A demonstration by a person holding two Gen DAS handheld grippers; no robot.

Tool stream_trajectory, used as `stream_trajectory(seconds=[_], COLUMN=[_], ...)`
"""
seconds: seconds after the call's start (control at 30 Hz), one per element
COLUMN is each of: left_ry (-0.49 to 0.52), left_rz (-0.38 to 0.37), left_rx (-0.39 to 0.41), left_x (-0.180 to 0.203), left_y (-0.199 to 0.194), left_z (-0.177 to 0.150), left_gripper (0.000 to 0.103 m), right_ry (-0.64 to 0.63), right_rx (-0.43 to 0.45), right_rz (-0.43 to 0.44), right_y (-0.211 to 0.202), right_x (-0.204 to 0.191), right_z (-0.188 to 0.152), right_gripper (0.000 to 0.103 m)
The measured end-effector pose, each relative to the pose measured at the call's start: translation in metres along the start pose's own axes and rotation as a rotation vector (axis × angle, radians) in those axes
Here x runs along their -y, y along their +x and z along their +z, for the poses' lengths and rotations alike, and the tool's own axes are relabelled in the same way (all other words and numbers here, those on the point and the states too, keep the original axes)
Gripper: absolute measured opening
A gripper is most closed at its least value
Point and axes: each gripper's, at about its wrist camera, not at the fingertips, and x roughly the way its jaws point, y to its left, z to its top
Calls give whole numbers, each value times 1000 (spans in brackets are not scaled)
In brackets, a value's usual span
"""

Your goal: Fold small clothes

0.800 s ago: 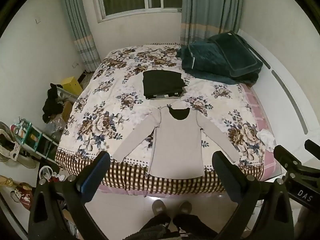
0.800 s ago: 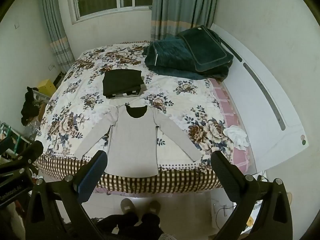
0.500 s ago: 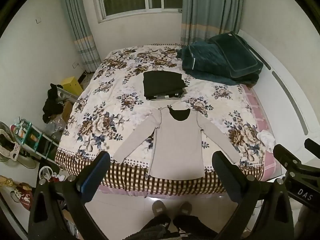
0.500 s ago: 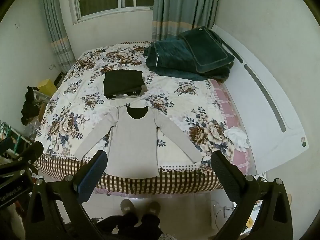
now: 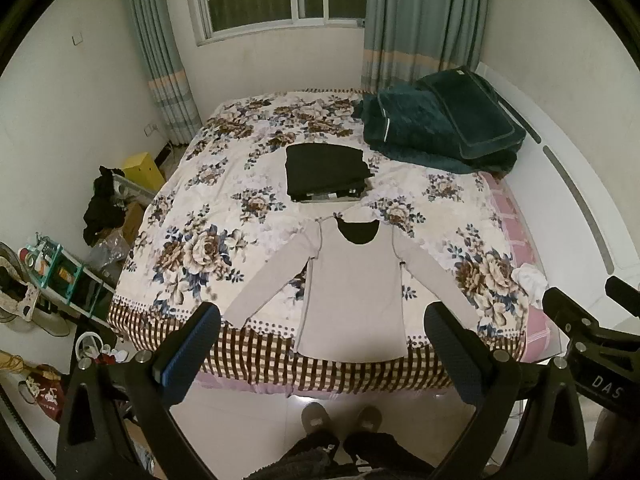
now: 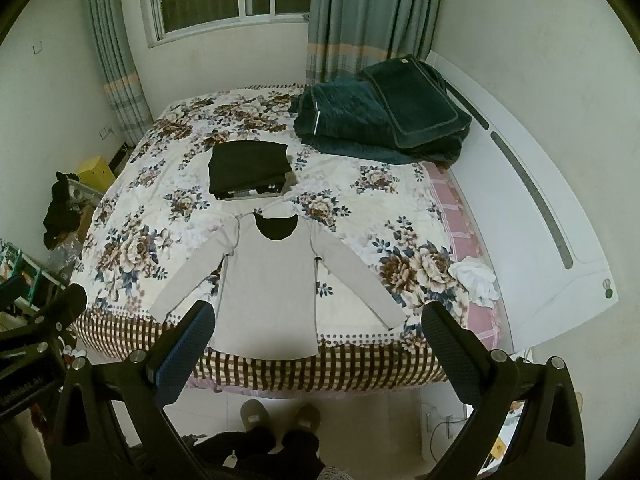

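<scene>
A beige long-sleeved shirt lies flat, sleeves spread, at the near edge of the floral bed; it also shows in the right wrist view. A folded stack of black clothes sits beyond its collar, also seen in the right wrist view. My left gripper is open and empty, held high above the bed's near edge. My right gripper is open and empty, likewise above the near edge. The right gripper's body shows at the right of the left wrist view.
A dark green quilt and cushion lie at the bed's far right. A white cloth lies at the right edge by the white headboard. Clutter and shelves stand on the floor left. The person's slippers are below.
Both views have drifted very slightly; the shirt and the stack have not moved. Both grippers stay open.
</scene>
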Motion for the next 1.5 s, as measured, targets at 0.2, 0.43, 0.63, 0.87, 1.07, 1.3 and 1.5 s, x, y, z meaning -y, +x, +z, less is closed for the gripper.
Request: stream_trajectory(seconds=[0.2,0.43,0.63,0.87,1.07,1.3,1.5], left_ry=[-2,-4,-4,-2,-2,-2,-6], left_rz=[-5,-8,-7,-8,-13,-14,-14], left_rx=[2,3,5,13,22,24,24], left_x=[5,5,8,19,18,19,18], left_y=[-2,-2,-4,0,-1,-2,-1], left_z=[3,3,7,20,19,22,23], left_gripper=[103,103,103,103,103,103,103], right_ry=[2,4,2,2,4,5,4], right_rx=[7,8,10,12,12,15,18], right_rz=[-1,0,-1,1,2,4,3], right_y=[-3,-5,-5,-5,-8,-8,-11], right_x=[-5,-1,-2,-1,-4,-3,-4], right_z=[7,8,10,10,20,20,24], right_gripper=[103,103,103,103,103,103,103])
